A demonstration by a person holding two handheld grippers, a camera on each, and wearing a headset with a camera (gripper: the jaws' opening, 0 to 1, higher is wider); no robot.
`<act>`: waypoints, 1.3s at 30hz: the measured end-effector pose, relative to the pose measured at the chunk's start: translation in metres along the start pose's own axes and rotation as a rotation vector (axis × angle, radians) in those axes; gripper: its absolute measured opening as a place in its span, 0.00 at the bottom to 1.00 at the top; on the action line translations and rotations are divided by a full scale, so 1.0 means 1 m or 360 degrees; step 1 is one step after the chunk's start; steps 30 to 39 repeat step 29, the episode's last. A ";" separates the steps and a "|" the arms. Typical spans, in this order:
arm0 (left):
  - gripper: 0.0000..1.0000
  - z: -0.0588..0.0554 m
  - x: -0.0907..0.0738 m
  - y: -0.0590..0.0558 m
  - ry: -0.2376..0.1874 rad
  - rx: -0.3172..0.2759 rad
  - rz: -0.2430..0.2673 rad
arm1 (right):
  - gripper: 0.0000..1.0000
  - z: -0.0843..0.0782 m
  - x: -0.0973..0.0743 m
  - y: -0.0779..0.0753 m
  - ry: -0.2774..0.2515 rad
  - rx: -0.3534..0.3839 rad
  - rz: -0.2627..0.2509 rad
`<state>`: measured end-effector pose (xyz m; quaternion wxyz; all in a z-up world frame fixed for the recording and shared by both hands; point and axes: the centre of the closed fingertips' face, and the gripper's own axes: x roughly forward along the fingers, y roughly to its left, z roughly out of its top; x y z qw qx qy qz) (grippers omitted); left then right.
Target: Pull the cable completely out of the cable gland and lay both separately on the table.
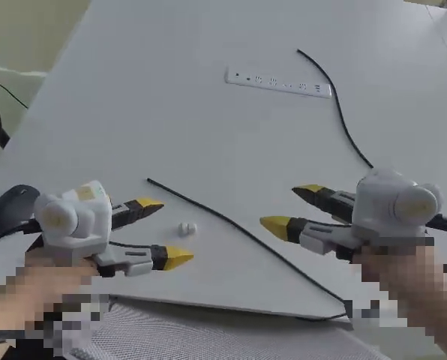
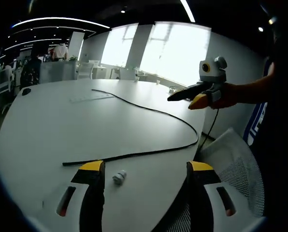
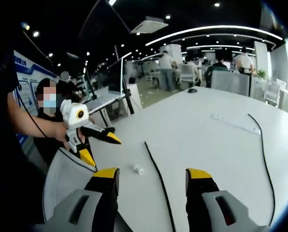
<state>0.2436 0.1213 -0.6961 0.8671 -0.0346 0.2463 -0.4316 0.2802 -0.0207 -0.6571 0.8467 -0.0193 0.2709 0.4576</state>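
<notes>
A: Starting at the left, what is there?

B: The left gripper (image 2: 146, 167), black and white with yellow tips, is held low over the near edge of the pale grey table (image 1: 171, 112). Its jaws stand wide apart and hold nothing.

A: And the gland?

B: A small white plastic cable gland (image 1: 187, 228) lies on the table just ahead of those jaws, between the tips and touching neither. It looks like a short, stubby cylinder.

A: Then the cable?

B: A thin black cable (image 1: 238, 229) lies just beside the gland, not through it. Its free end sits beyond the gland, and its long axis runs diagonally toward the right gripper (image 1: 279, 205). That gripper is spread wide too, empty, hovering above the table. I'd judge the left gripper nearer the gland, and the two parts already lie separate.
</notes>
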 end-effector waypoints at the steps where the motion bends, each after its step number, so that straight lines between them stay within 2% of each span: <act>1: 0.72 0.001 -0.001 -0.001 -0.0007 -0.0002 0.0000 | 0.57 -0.003 -0.003 0.000 -0.0003 0.0009 -0.0002; 6: 0.76 0.003 -0.008 -0.004 -0.0030 -0.0015 0.0005 | 0.65 -0.018 -0.018 0.006 -0.0031 0.0020 -0.0009; 10: 0.80 0.004 -0.014 -0.010 -0.0021 -0.0025 0.0004 | 0.68 -0.034 -0.026 0.008 -0.0016 0.0045 -0.0006; 13: 0.82 0.000 -0.018 -0.007 0.0005 -0.0022 0.0027 | 0.72 -0.043 -0.030 0.010 -0.0010 0.0056 0.0011; 16: 0.84 -0.006 -0.021 -0.003 0.0031 -0.0018 0.0046 | 0.74 -0.054 -0.032 0.011 0.0027 0.0055 0.0019; 20: 0.86 -0.015 -0.025 0.001 0.0105 -0.0002 0.0083 | 0.78 -0.069 -0.033 0.011 0.0094 0.0038 0.0010; 22: 0.87 -0.016 -0.026 0.003 0.0107 -0.0012 0.0093 | 0.79 -0.076 -0.033 0.010 0.0137 0.0060 0.0003; 24: 0.87 -0.014 -0.027 0.005 0.0106 -0.0011 0.0104 | 0.80 -0.076 -0.034 0.009 0.0135 0.0066 -0.0005; 25: 0.88 -0.015 -0.027 0.005 0.0112 -0.0014 0.0105 | 0.85 -0.077 -0.034 0.009 0.0137 0.0082 -0.0002; 29: 0.92 -0.023 -0.027 0.006 0.0181 -0.0004 0.0097 | 0.94 -0.077 -0.034 0.012 0.0144 0.0085 0.0023; 39: 0.92 -0.023 -0.027 0.006 0.0181 -0.0004 0.0097 | 0.94 -0.077 -0.034 0.012 0.0144 0.0085 0.0023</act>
